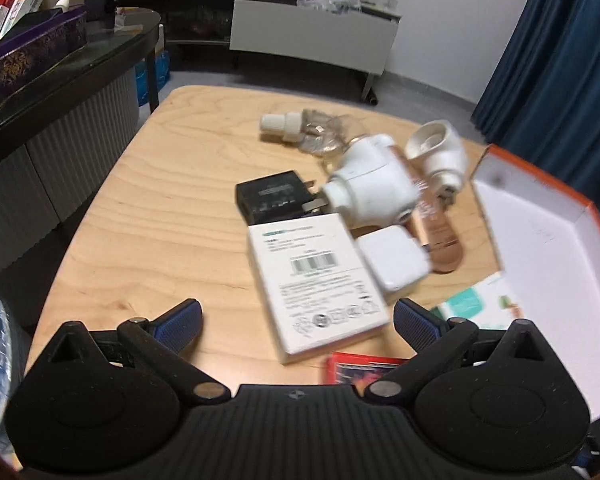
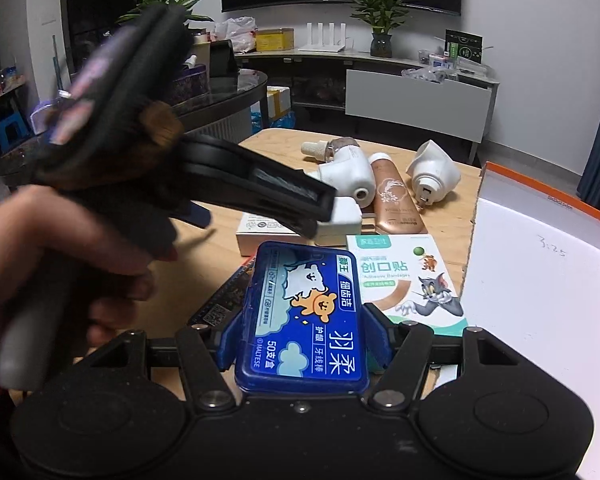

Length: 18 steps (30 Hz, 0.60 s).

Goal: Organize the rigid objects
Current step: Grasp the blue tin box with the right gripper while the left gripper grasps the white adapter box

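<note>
My right gripper (image 2: 302, 320) is shut on a blue floss-pick box (image 2: 300, 280), its pads pressed on the box's two long sides. Beside it lies a bandage box (image 2: 408, 280) with a cartoon cat. My left gripper (image 1: 298, 308) is open and holds nothing; it hovers over a flat white box (image 1: 316, 280). In the right wrist view a hand (image 2: 60, 248) holds the left gripper (image 2: 316, 212) above the table. Further back lie a white charger cube (image 1: 396, 260), a black adapter (image 1: 272, 196), a white nozzle-shaped device (image 1: 368, 184), a rose-gold tube (image 1: 436, 228), a white cone-shaped plug (image 1: 436, 152) and a dropper bottle (image 1: 300, 128).
An open box with an orange rim and white inside (image 2: 540, 280) stands at the table's right edge. A red packet (image 1: 360, 368) lies near the front. A dark glass table (image 1: 80, 52) with boxes stands to the left, and a low cabinet (image 1: 312, 36) lines the back wall.
</note>
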Motion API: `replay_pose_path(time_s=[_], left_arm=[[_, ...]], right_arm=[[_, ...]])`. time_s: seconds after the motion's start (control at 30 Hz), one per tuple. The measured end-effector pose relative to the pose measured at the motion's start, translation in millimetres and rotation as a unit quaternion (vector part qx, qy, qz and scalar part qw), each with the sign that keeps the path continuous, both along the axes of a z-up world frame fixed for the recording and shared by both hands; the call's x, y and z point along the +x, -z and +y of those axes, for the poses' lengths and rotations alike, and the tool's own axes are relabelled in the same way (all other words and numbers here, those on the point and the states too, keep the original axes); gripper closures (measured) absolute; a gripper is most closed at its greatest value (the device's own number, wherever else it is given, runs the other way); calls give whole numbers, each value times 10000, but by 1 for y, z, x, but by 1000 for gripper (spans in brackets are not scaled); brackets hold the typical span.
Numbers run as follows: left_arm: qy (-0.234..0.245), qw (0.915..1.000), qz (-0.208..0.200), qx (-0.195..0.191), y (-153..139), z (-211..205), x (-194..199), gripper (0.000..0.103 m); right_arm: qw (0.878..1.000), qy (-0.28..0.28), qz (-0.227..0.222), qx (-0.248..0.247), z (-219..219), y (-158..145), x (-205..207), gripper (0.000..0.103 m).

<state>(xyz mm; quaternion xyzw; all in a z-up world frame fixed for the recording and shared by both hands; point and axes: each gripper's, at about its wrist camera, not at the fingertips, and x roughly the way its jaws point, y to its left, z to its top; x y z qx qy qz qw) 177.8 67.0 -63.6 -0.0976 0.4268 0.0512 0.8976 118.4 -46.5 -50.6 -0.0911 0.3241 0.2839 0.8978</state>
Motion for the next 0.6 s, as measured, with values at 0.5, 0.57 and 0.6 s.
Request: replay_pose_path(time_s=[0.5, 0.57, 0.6], left_arm=[[250, 9955, -242, 879, 8, 15, 9, 16], [242, 9953, -369, 865, 5, 16, 6, 40], [241, 9955, -401, 826, 3, 17, 5, 44]], right_arm=[[9994, -147, 101, -287, 27, 5, 15, 24], [9994, -97, 301, -115, 28, 6, 22, 24], [9993, -38, 384, -4, 27, 5, 25, 28]])
